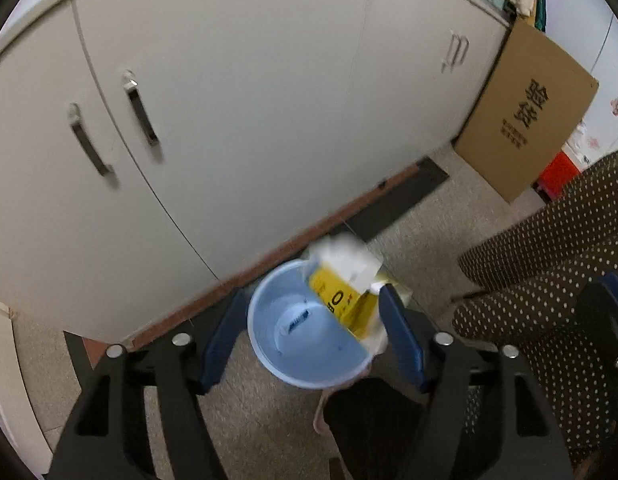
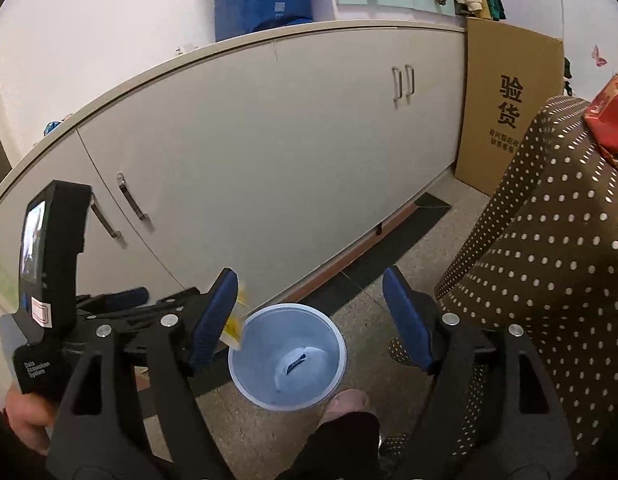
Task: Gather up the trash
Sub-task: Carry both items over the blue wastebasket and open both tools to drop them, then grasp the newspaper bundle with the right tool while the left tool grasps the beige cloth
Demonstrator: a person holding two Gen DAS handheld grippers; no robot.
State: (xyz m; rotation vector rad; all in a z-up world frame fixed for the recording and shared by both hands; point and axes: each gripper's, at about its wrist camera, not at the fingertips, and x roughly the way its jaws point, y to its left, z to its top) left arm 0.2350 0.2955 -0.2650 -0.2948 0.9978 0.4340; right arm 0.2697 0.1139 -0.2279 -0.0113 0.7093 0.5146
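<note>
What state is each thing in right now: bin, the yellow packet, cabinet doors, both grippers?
Blue bin: upright on the floor, one small white wrapper at the bottom.
Yellow packet: blurred, at the bin's rim, partly inside; grip on it cannot be told.
Cabinet doors: closed.
Left gripper: open, over the bin.
Right gripper: open, nothing between its fingers.
Cardboard box: flattened, leaning by the cabinet.

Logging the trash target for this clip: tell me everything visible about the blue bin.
The blue bin is a round, pale blue pail, seemingly plastic, with a thin lighter rim, upright on the speckled floor before the white cabinet. A small white and blue scrap lies on its bottom. A blurred yellow and white package is at its rim, partly inside. A foot is right beside it. The fingers of neither gripper touch it.
</note>
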